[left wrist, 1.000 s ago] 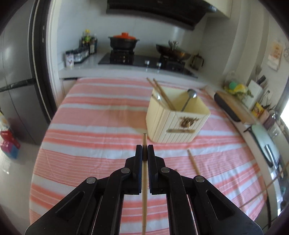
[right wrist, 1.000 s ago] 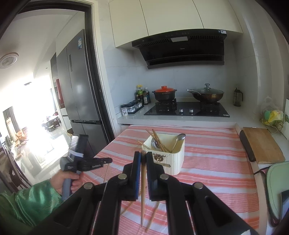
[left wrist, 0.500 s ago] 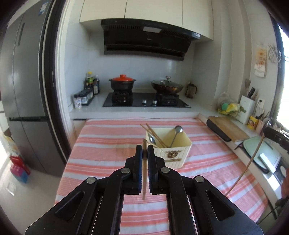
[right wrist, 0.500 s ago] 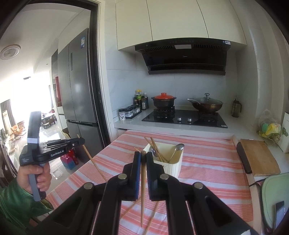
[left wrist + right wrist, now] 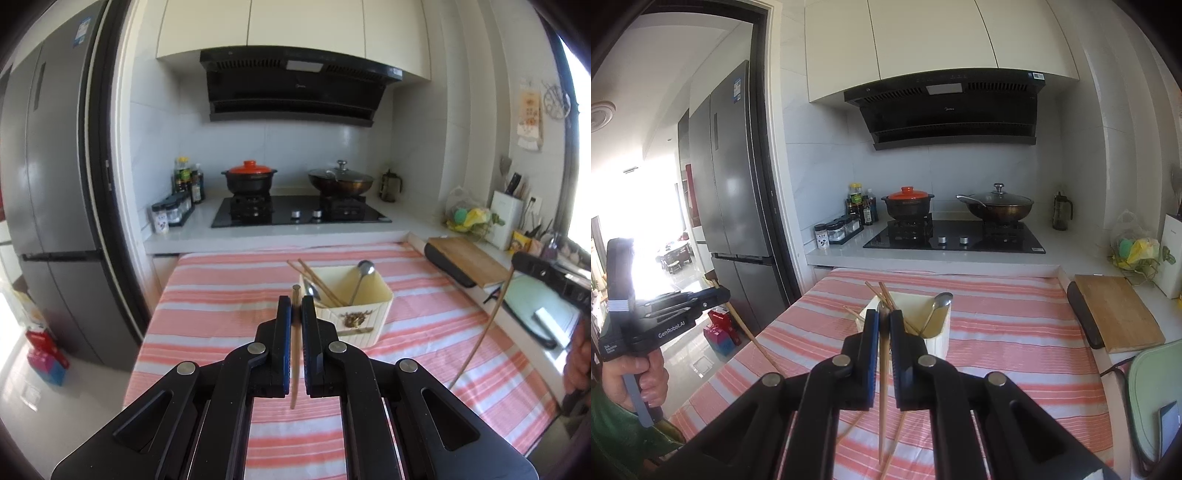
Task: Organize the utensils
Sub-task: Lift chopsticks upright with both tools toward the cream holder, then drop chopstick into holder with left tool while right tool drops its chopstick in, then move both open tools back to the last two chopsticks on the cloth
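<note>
A cream utensil holder point(image 5: 360, 312) stands on the striped table point(image 5: 221, 295) and holds chopsticks and a metal spoon point(image 5: 362, 275). My left gripper point(image 5: 296, 301) is shut on a wooden chopstick point(image 5: 294, 354), held above the table just left of the holder. My right gripper point(image 5: 884, 314) is shut on another wooden chopstick point(image 5: 882, 398), in front of the holder point(image 5: 938, 334). Two loose chopsticks point(image 5: 897, 439) lie on the table below the right gripper. The left gripper also shows in the right wrist view point(image 5: 713, 295), the right in the left wrist view point(image 5: 517, 260).
A stove with a black pot point(image 5: 249, 181) and a wok point(image 5: 340, 181) is on the counter behind the table. A cutting board point(image 5: 465, 258) lies at the right. A fridge point(image 5: 48, 221) stands at the left. Spice jars point(image 5: 173, 210) sit on the counter.
Both grippers have risen and tilted up with their chopsticks; the left one lifted its chopstick off the table. The view now takes in the hood and cabinets.
</note>
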